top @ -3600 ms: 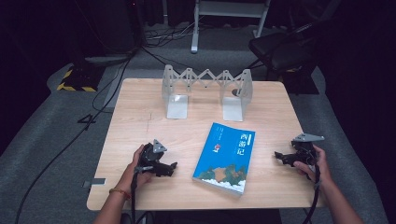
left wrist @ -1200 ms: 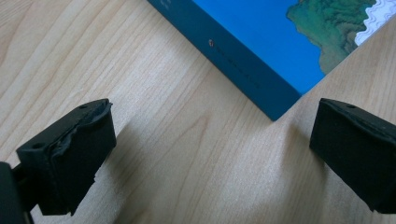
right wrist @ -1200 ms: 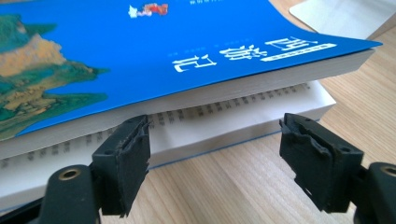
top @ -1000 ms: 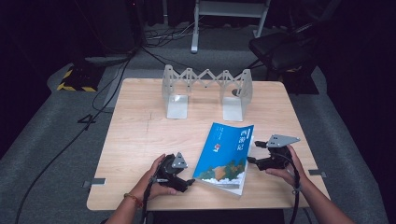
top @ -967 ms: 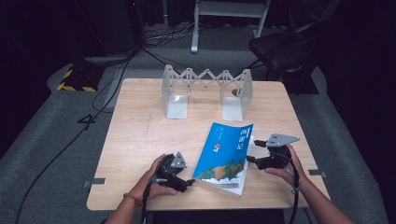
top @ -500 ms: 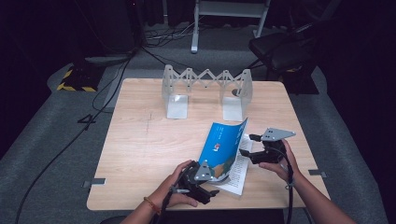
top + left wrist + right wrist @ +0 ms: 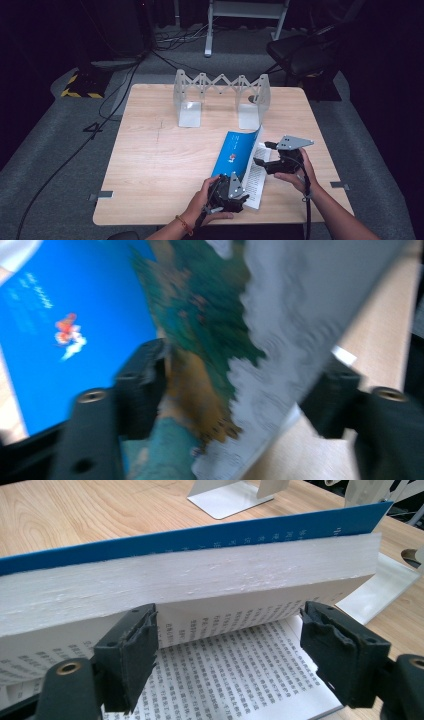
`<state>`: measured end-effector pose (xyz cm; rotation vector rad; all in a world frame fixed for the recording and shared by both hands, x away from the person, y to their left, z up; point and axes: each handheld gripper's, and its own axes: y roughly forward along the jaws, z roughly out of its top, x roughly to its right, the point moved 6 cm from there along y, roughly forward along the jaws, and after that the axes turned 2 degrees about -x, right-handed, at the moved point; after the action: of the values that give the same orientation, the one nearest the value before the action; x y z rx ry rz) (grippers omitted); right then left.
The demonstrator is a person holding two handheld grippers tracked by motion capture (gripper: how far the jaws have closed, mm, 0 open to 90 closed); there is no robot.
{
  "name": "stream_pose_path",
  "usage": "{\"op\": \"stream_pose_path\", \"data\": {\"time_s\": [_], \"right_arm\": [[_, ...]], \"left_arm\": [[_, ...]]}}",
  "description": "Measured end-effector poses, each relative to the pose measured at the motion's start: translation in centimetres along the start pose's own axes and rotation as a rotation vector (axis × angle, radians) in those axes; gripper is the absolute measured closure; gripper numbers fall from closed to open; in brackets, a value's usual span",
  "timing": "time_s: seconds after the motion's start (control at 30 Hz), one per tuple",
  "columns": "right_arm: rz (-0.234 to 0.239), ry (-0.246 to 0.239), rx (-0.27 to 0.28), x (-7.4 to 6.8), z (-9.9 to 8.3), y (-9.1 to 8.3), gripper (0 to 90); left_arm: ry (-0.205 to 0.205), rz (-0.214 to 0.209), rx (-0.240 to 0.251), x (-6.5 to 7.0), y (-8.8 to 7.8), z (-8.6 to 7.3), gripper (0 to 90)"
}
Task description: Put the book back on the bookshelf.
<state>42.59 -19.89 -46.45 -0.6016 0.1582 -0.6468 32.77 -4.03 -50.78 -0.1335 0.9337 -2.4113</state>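
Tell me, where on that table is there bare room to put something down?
The left half of the table, from the blue book to the left edge, is bare wood. So is the strip behind the metal book rack. It is crowded at the near right, where both grippers work the book.

In the high view the tabletop (image 7: 165, 165) is evenly lit from above, while the floor and room around it sink into near black. Shadows are soft and short; the metal book rack (image 7: 220, 97) beyond the tongs casts only a faint one. No glare shows on the wood. The left gripper view is heavily smeared by motion blur: the book cover (image 7: 100, 315) between the tongs is bright and saturated, its print unreadable. The right gripper view is sharp, with legible page text (image 7: 235, 675) between the tongs; the page block (image 7: 200, 580) above them is brightly lit, almost washed out.
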Motion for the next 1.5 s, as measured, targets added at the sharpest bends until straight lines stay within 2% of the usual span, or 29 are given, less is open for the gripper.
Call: {"op": "stream_pose_path", "data": {"time_s": [0.13, 0.17, 0.3, 0.37, 0.5, 0.57, 0.63, 0.73, 0.8, 0.87, 0.93, 1.0, 1.13, 1.2, 1.27, 1.3, 1.33, 1.4, 1.5], "right_arm": [[0.005, 0.017, 0.019, 0.3, -0.1, 0.0, 24.0], [0.005, 0.037, 0.042, 0.5, 0.0, -0.2, 24.5], [0.008, 0.072, 0.068, 1.5, 0.2, -1.0, 24.6], [0.012, 0.089, 0.085, 1.9, 0.1, -1.5, 26.5], [0.021, 0.076, 0.078, 2.1, -0.3, -2.1, 26.5], [0.02, 0.04, 0.073, 2.1, -0.5, -2.5, 26.5], [0.047, 0.013, 0.083, 1.9, -0.5, -2.9, 26.5], [0.099, -0.039, 0.111, 1.3, -0.1, -3.6, 25.5], [0.171, -0.074, 0.126, 0.6, 0.3, -4.0, 25.2], [0.222, -0.117, 0.136, -0.3, 0.7, -4.2, 24.1], [0.28, -0.156, 0.122, -1.4, 0.8, -3.8, 24.0], [0.313, -0.199, 0.09, -2.4, 0.5, -2.9, 24.0], [0.351, -0.243, 0.029, -3.6, -0.1, -0.8, 24.3], [0.353, -0.244, 0.014, -3.7, -0.3, -0.3, 25.2], [0.332, -0.258, -0.032, -3.7, -0.8, 1.0, 26.0], [0.304, -0.295, -0.056, -3.5, -1.0, 1.8, 28.8], [0.281, -0.31, -0.066, -3.3, -1.2, 2.3, 31.3], [0.251, -0.329, -0.074, -2.7, -1.5, 3.1, 36.2], [0.212, -0.347, -0.063, -1.5, -1.9, 3.4, 42.0]], "left_arm": [[0.017, -0.027, 0.023, -0.3, -0.9, -0.1, 53.7], [0.022, -0.034, 0.029, -0.4, -1.1, -0.1, 57.8], [0.03, -0.038, 0.046, -0.8, -1.7, 0.1, 72.5], [0.049, -0.044, 0.046, -0.9, -1.8, 0.3, 74.1], [0.061, -0.057, 0.055, -1.3, -2.2, 0.6, 77.2], [0.063, -0.062, 0.062, -1.6, -2.5, 0.7, 77.7], [0.062, -0.073, 0.06, -1.9, -2.9, 0.8, 77.9], [0.095, -0.082, 0.034, -2.3, -3.2, 0.6, 78.3], [0.093, -0.092, 0.017, -2.6, -3.4, 0.1, 78.7], [0.087, -0.103, 0.013, -3.1, -3.9, -0.5, 78.7], [0.094, -0.112, 0.012, -3.7, -4.4, -0.9, 78.6], [0.095, -0.113, 0.014, -4.3, -4.9, -1.2, 78.5], [0.094, -0.121, 0.012, -5.4, -5.7, -2.1, 78.3], [0.1, -0.12, 0.005, -5.7, -6.0, -2.3, 78.1], [0.091, -0.123, 0.008, -6.3, -6.4, -2.8, 77.7], [0.092, -0.12, 0.007, -6.5, -6.5, -2.9, 77.5], [0.091, -0.117, 0.006, -6.6, -6.6, -3.0, 77.4], [0.105, -0.114, -0.001, -7.0, -6.8, -3.2, 77.2], [0.095, -0.118, 0.007, -7.6, -7.2, -3.3, 77.3]]}}
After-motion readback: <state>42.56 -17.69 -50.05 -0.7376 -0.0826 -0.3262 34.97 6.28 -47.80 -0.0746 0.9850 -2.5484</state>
